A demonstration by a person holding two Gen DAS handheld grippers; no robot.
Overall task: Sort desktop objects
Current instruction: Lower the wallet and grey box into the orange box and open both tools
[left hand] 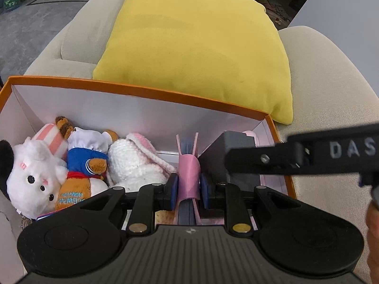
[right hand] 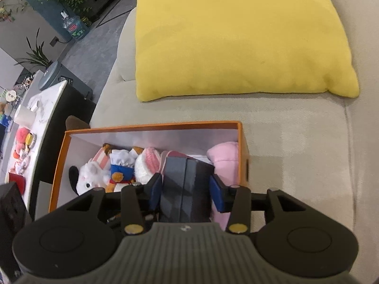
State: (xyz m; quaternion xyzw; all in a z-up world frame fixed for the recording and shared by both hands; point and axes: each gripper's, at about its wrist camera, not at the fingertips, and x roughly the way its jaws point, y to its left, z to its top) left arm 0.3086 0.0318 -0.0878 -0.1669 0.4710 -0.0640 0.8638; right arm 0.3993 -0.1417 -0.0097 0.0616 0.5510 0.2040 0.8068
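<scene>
Jaws: left gripper (left hand: pixel 188 190) clamped on pink notebook (left hand: pixel 188 165), upright for slotting | right gripper (right hand: pixel 187 191) slack around grey box (right hand: pixel 186 187), seated in carton (right hand: pixel 151 126)

Home living room, sofa (right hand: pixel 296 142), yellow cushion (right hand: pixel 236 37)

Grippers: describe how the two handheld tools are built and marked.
Each gripper, left gripper and right gripper, has a ribbed dark-grey body, two round black side discs, black linkage arms with brass-coloured pivot pins, and blue pads. The right gripper's side carries raised grey letters "DAS".
</scene>
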